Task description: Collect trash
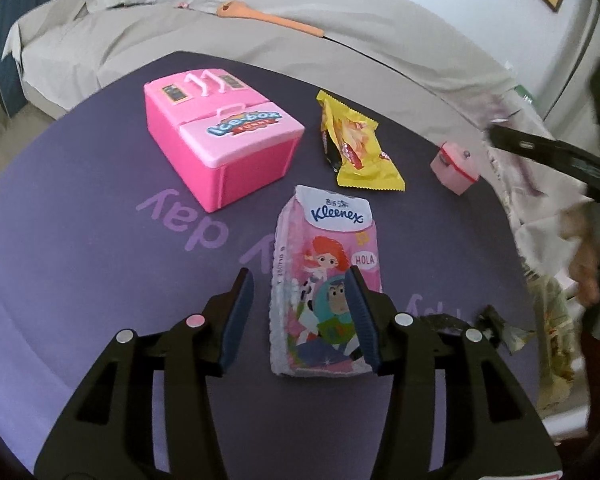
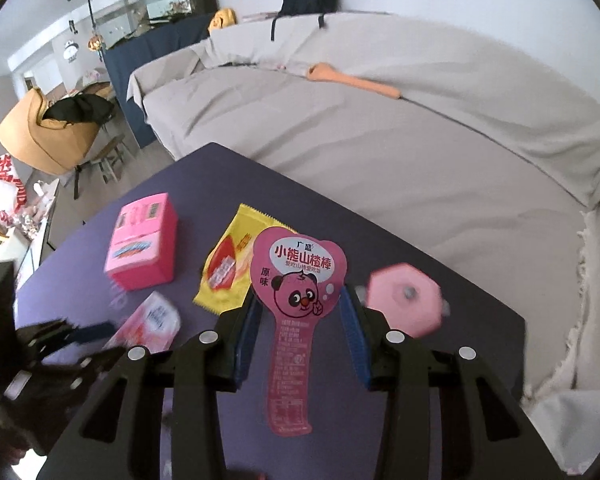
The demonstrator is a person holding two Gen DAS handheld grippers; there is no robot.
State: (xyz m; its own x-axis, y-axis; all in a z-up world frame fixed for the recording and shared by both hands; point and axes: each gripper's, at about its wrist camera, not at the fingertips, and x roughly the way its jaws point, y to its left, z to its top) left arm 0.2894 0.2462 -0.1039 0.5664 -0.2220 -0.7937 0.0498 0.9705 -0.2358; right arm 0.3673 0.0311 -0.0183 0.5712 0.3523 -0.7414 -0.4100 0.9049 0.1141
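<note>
A dark purple table (image 1: 80, 240) stands beside a sofa draped in a beige cover (image 2: 420, 152). The left gripper (image 1: 300, 316) hovers low over the near edge with its jaws spread wide. They straddle the lower end of a Kleenex pack (image 1: 324, 276) without touching it, probably lined up to pick it up. The right gripper (image 2: 300, 332) is also spread open near the table's right side. A pink panda wrapper (image 2: 296, 300), shaped like a lollipop, lies flat between its fingers with a gap on both sides. The jaws sit level with the wrapper's neck, which looks like a setup for pinching this piece of trash. A yellow snack wrapper (image 1: 354, 146), crumpled and empty-looking, lies mid-table just past the tissue pack; it is likely trash too. Toward the far left corner sits a pink toy fridge (image 1: 224, 136) labelled Ice-box, lying on its back. A small pink toy (image 1: 454, 168) rests near the right edge, close to the panda wrapper's head. That toy crowds the right jaw, so a close there could nudge it. An orange wooden spoon (image 1: 268, 16) lies on the sofa, well apart from the table. No bin or bag is clearly visible in either view.
</note>
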